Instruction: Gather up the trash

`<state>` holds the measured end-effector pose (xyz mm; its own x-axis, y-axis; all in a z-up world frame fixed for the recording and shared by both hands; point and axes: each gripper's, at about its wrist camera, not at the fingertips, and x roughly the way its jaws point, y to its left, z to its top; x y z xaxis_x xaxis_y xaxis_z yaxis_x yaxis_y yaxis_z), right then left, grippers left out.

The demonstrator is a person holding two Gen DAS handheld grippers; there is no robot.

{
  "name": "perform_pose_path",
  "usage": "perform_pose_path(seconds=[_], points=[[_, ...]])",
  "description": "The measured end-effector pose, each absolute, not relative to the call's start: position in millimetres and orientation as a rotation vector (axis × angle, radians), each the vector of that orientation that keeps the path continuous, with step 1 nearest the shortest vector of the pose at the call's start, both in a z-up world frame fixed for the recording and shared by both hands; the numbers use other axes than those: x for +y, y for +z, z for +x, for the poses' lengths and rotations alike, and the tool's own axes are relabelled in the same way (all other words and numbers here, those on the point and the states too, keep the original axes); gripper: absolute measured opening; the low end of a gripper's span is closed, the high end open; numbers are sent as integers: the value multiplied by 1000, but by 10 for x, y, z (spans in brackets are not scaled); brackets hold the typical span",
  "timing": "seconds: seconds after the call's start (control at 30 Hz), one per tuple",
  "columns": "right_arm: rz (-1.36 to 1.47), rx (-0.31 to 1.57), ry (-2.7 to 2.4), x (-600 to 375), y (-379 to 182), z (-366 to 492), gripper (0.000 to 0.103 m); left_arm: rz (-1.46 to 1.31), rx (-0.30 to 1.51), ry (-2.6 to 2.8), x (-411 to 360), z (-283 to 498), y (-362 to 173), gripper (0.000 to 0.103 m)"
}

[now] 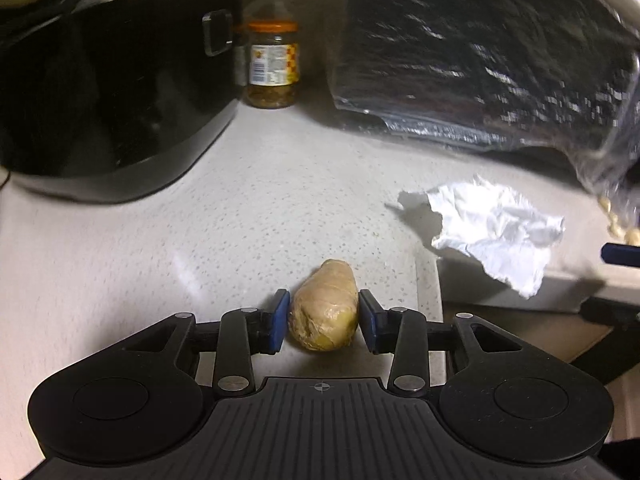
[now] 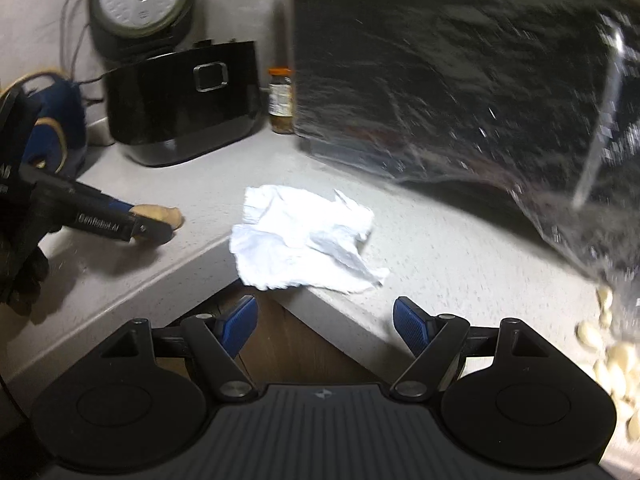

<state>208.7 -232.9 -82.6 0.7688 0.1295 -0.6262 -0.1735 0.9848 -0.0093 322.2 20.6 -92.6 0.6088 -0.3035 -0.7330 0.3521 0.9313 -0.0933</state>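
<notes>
Two grippers work over a pale speckled countertop (image 1: 224,216). On the left gripper (image 1: 324,316) the blue pads stand just apart from a beige, plastic-wrapped lump (image 1: 324,306) that lies on the counter between them; a thin gap shows on each side, so nothing is clamped. The right wrist view shows the same lump (image 2: 160,214) poking out past that gripper's fingers near the counter's edge. On the right gripper (image 2: 324,326) the jaws stand wide apart with nothing between them, hovering off the counter's corner just short of a crumpled white tissue (image 2: 304,240), which overhangs that corner. Behind sit a black appliance (image 1: 112,92), an orange-lidded jar (image 1: 273,64) and a large dark shape under shiny film (image 1: 480,52). A clear bag (image 2: 616,320) at the right holds pale pieces, possibly garlic cloves, though it is blurred.
</notes>
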Motion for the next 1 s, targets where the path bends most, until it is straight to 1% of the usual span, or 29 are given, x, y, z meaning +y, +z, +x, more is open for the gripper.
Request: perform_pose_path(seconds=[0.17,0.3,0.4,0.47,0.5,0.53,0.57,0.6,0.63,0.67,0.7,0.8,0.9,1.0], points=[[-156,624,199,-2169,-734,2202,76,-142,787,-323,419,2943,-821,42],[-151,594,197,-2082,-731,2547,76,-305,727,-284,540,2618,-680,42],[-96,657,193,-2039,-811,2882,76,-365,671,-278,647,2387,-546,42],[-60,723,182,-2003,-895,3108,76,-394,665,-273,736,2323,-497,42],[-49,753,171,-1985,-932,3191,74,-402,663,-270,776,2294,-474,42],[-41,782,160,-1967,-963,3260,72,-409,662,-266,829,2255,-447,42],[-27,812,149,-1956,-990,3317,65,-415,661,-263,870,2229,-431,42],[-14,816,124,-1942,-980,3340,54,-422,661,-264,913,2206,-415,42],[-11,828,107,-1920,-960,3361,47,-432,661,-269,963,2182,-407,42],[-14,842,94,-1898,-937,3367,21,-445,664,-272,1010,2165,-402,42],[11,857,103,-1887,-888,3357,9,-458,668,-277,1055,2154,-406,42],[121,817,151,-1873,-653,3112,9,-497,683,-300,1172,2128,-460,42],[164,760,203,-1758,-385,2712,9,-521,687,-298,1246,2089,-526,42],[178,737,238,-1669,-257,2292,9,-513,696,-305,1214,2041,-550,42]])
